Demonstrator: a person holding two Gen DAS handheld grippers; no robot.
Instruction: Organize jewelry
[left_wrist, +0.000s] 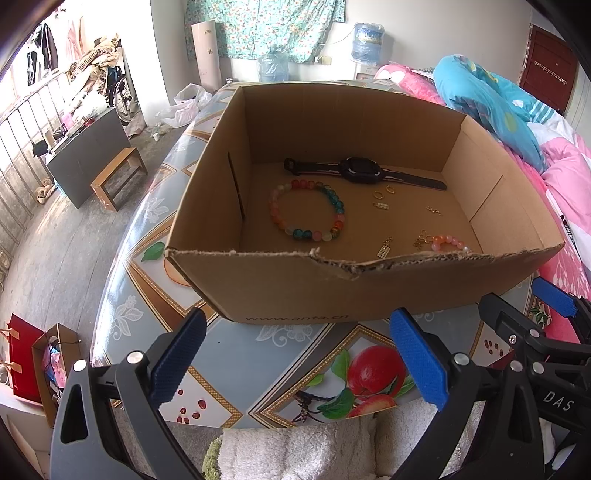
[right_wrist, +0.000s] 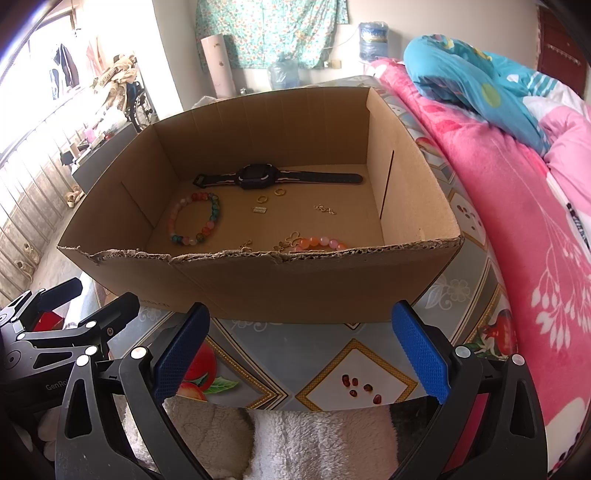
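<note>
An open cardboard box (left_wrist: 295, 291) (right_wrist: 295, 284) stands on the table and holds the jewelry. Inside lie a black wristwatch (left_wrist: 364, 170) (right_wrist: 256, 176), a multicoloured bead bracelet (left_wrist: 308, 215) (right_wrist: 195, 221), a pink-orange bead bracelet (left_wrist: 448, 242) (right_wrist: 321, 243) half hidden by the near wall, two gold rings (left_wrist: 384, 192) (right_wrist: 269, 195) and small gold charms (left_wrist: 381, 205) (right_wrist: 259, 209). My left gripper (left_wrist: 295, 354) and my right gripper (right_wrist: 301, 350) both hover open and empty in front of the box's near wall. The right gripper's body (left_wrist: 535, 332) shows at the left view's right edge.
The table carries a fruit-patterned cloth (left_wrist: 303, 369) (right_wrist: 354, 373). A pink and blue quilt (right_wrist: 517, 184) piles up right of the box. A wooden stool (left_wrist: 118, 177), grey cabinet (left_wrist: 85, 155) and paper bags (left_wrist: 33, 362) stand on the floor at left. White fleece (left_wrist: 295, 450) lies below the grippers.
</note>
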